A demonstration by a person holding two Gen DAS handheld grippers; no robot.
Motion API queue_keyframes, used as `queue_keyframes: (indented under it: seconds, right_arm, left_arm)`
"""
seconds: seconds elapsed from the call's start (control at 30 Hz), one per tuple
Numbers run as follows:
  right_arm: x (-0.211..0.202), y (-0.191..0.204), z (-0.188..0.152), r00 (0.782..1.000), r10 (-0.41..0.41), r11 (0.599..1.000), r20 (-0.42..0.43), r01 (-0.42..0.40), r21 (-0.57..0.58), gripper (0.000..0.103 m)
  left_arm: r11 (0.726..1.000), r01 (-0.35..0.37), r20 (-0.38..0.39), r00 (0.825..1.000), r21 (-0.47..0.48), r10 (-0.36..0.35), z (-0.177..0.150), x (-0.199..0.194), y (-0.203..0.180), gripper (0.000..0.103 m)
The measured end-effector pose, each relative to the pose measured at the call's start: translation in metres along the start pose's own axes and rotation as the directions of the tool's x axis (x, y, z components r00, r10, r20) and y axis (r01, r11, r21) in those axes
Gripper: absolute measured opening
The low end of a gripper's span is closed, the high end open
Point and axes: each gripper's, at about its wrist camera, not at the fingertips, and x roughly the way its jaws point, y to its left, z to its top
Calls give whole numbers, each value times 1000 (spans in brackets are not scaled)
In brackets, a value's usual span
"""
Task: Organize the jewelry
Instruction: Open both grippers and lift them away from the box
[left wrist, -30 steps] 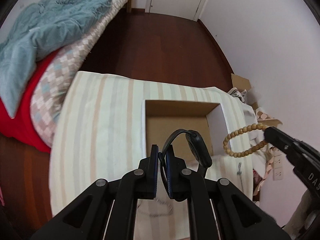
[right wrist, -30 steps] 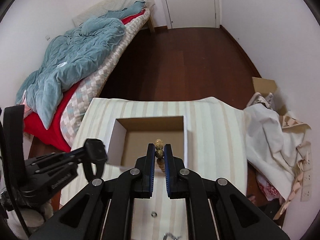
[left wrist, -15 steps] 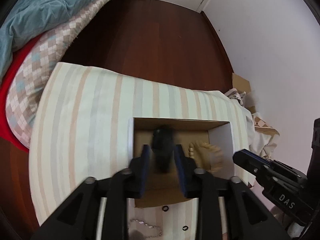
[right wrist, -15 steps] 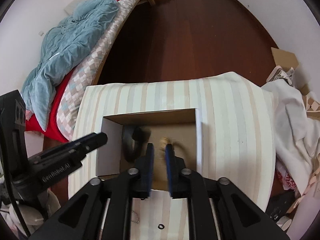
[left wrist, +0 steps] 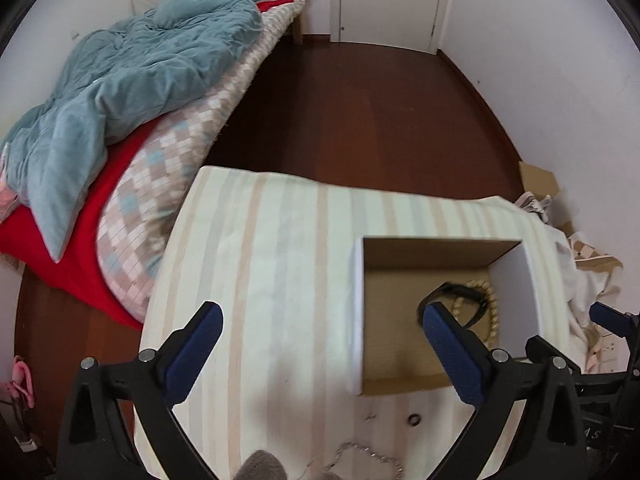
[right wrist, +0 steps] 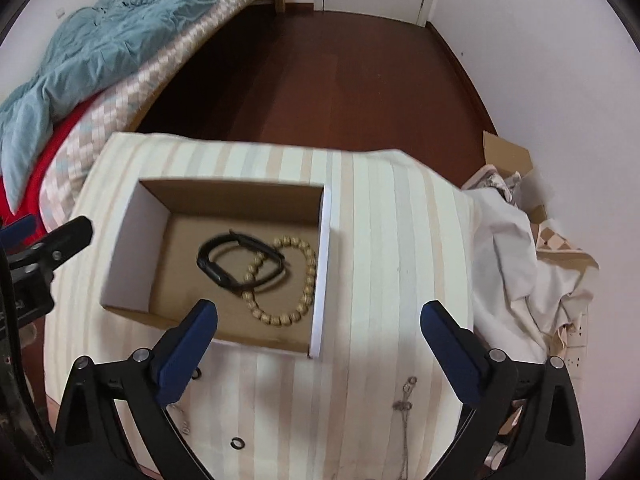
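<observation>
An open cardboard box (right wrist: 124,236) sits on the striped tablecloth (right wrist: 392,240). Inside it lie a black watch band (right wrist: 224,268) and a wooden bead bracelet (right wrist: 308,272), overlapping. Both show in the left wrist view too, the band (left wrist: 460,296) and the beads (left wrist: 494,312) partly hidden behind a finger. My left gripper (left wrist: 320,344) is open and empty, left of the box (left wrist: 358,312). My right gripper (right wrist: 320,344) is open and empty above the box's near edge. On the cloth in front lie a small dark ring (right wrist: 237,443), a thin chain (right wrist: 404,400) and a silver chain (left wrist: 360,454).
A bed with a teal quilt (left wrist: 132,80) and a checked cover stands at the left. Dark wood floor (left wrist: 360,120) lies beyond the table. Crumpled white cloth and cardboard (right wrist: 516,248) pile up at the right. Another dark ring (left wrist: 414,420) lies near the box.
Both grippers have opened. The black band and the bead bracelet have dropped out of them and now lie in the box. Both grippers have pulled back and tilted up.
</observation>
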Motion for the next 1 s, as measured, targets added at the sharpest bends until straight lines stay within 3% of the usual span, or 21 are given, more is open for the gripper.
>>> queue_keyframes:
  seconds: [0.23,0.5,1.0]
  right_arm:
    - [-4,3,-14,1000,-9,1000,27,9,18,103]
    - [-33,4,-29,997,0,999,81,-4,48,103]
    - [-137,14,-76,969,-43,998,242,28,64,103]
  left_arm:
    - [999,-46,6,999,23,46,-21,-5,0,102]
    - [998,-66,68,996,6,65,-34,-44,0,102]
    - [997,-74,185,981,34,67,-68,-132,0,102]
